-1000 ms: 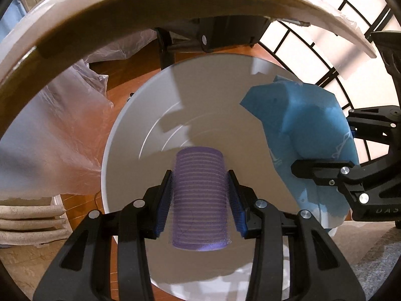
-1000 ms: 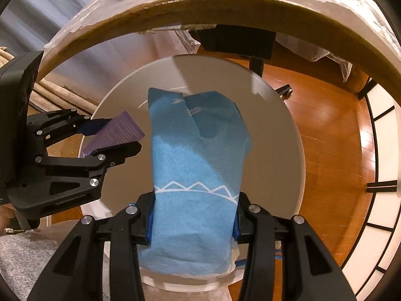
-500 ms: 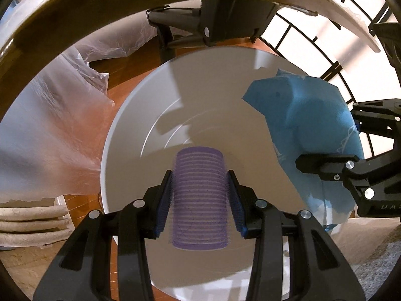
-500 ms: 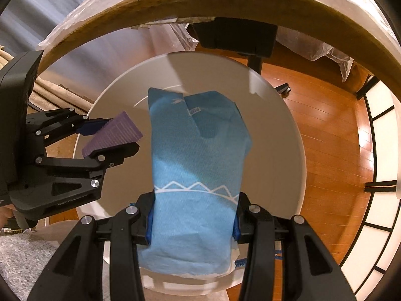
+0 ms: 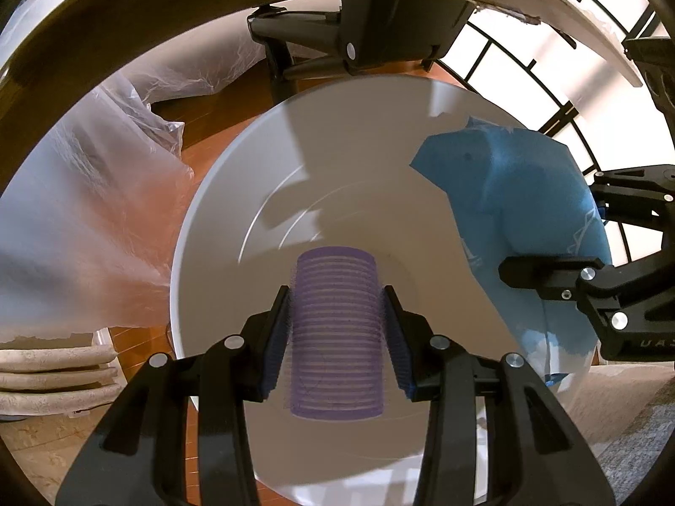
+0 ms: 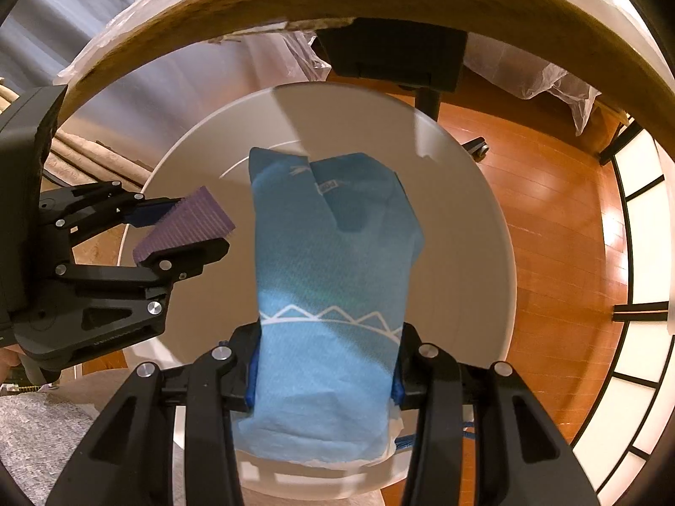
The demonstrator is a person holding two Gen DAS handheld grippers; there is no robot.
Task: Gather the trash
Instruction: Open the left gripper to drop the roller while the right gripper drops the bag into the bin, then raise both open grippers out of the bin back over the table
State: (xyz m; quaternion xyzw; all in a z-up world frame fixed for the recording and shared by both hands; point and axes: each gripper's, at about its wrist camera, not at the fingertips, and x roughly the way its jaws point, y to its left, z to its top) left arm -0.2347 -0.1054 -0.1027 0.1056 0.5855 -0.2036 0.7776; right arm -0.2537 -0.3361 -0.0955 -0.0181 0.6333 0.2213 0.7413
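Observation:
My left gripper (image 5: 336, 312) is shut on a purple ribbed roller (image 5: 335, 333) and holds it over the open mouth of a round white bin (image 5: 219, 227). My right gripper (image 6: 327, 345) is shut on a blue paper pack (image 6: 333, 295) with a white zigzag line, also held over the bin (image 6: 472, 227). In the left wrist view the blue pack (image 5: 506, 202) and right gripper (image 5: 561, 248) show at the right. In the right wrist view the left gripper (image 6: 198, 227) with the roller (image 6: 185, 227) shows at the left. The bin's inside looks bare.
A wooden table edge (image 5: 126, 12) arches above both views, with a black bracket (image 6: 396, 59) under it. Clear plastic sheeting (image 5: 80, 219) hangs left of the bin. Wooden floor (image 6: 557, 227) lies around the bin, carpet (image 6: 38, 434) nearer me. A paper-screen window (image 5: 540, 76) stands at the right.
Both grippers have moved down a little toward the bin, which looms larger, and the table edge has shifted up. Both grips are unchanged.

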